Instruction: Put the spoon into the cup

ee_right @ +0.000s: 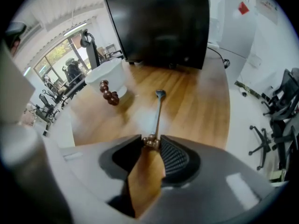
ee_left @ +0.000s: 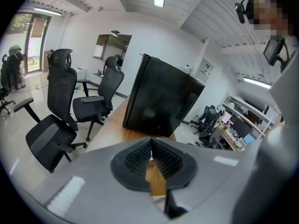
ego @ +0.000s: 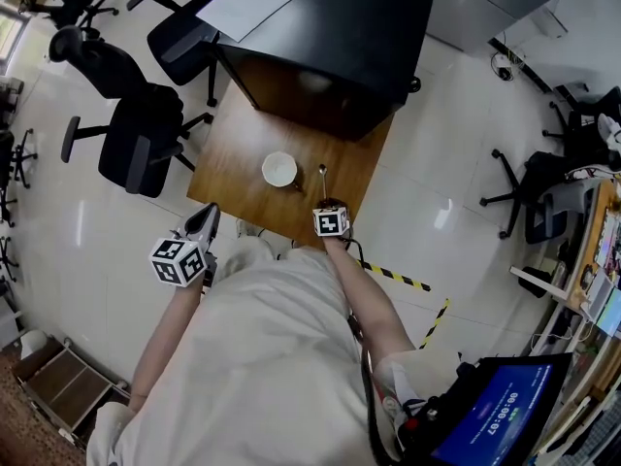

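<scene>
- We see the right tool [ego: 328, 208] at the near edge of the wooden table [ego: 238, 190], with its marker cube facing up.
- In the right gripper view, the jaws of the right tool [ee_right: 150, 142] are pressed from both sides on the beaded end of the spoon [ee_right: 159, 110].
- The spoon [ego: 322, 178] points away from us. Its small bowl lies further along the table [ee_right: 198, 104]. We cannot tell if it rests fully on the wood or is a little lifted.
- The white cup [ego: 279, 170] stands upright on the table, just to the left of the spoon and apart from it.
- In the right gripper view, the cup [ee_right: 111, 76] shows a brown beaded handle on its near side.
- The left tool [ego: 204, 223] is held off the table, beyond its near left corner and above the pale floor.
- In the left gripper view, the left tool [ee_left: 150, 144] has its jaw tips meeting, and nothing sits between them.
- A large black cabinet [ego: 335, 42] stands at the far end of the table, with a white sheet of paper [ego: 254, 0] lying on its top.
- Black office chairs [ego: 136, 139] stand on the floor to the left of the table.
</scene>
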Available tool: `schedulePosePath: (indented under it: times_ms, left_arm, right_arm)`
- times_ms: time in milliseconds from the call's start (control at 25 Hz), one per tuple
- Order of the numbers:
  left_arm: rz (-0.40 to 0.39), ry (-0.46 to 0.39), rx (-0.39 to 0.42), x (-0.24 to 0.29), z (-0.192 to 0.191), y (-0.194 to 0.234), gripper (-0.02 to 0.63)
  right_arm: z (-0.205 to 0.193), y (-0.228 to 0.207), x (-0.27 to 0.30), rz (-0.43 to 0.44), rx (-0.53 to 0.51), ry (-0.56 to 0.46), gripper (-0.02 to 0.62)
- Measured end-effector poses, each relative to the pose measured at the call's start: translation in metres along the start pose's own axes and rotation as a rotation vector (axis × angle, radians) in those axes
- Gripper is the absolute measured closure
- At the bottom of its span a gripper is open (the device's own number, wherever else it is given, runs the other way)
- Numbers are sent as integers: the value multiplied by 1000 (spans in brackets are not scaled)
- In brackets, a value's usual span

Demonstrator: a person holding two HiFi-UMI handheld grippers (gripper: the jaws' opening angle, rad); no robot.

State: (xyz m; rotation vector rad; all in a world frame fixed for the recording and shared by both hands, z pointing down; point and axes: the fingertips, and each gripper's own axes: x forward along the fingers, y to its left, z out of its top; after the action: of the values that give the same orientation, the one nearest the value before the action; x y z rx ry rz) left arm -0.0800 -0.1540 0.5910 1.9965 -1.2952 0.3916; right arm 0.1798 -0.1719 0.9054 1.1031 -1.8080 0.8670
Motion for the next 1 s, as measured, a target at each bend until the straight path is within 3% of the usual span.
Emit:
schedulePosePath:
  times_ms: [200,480,720,1000]
  left_arm:
    - [-29,-16,7,7,10,4,627]
    - [-97,-35,56,8,43,21,629]
    - [-168,-26,85,12,56,35,629]
    - [-199,-31,65,5,62,57,628]
  right_arm:
    - [14,1,-17,36,78,-69,468]
    - [44,17,-61,45,106,-159,468]
    - [69,69,-89,102,30,-203,468]
    - [74,116,-79,142,-24,-145,468]
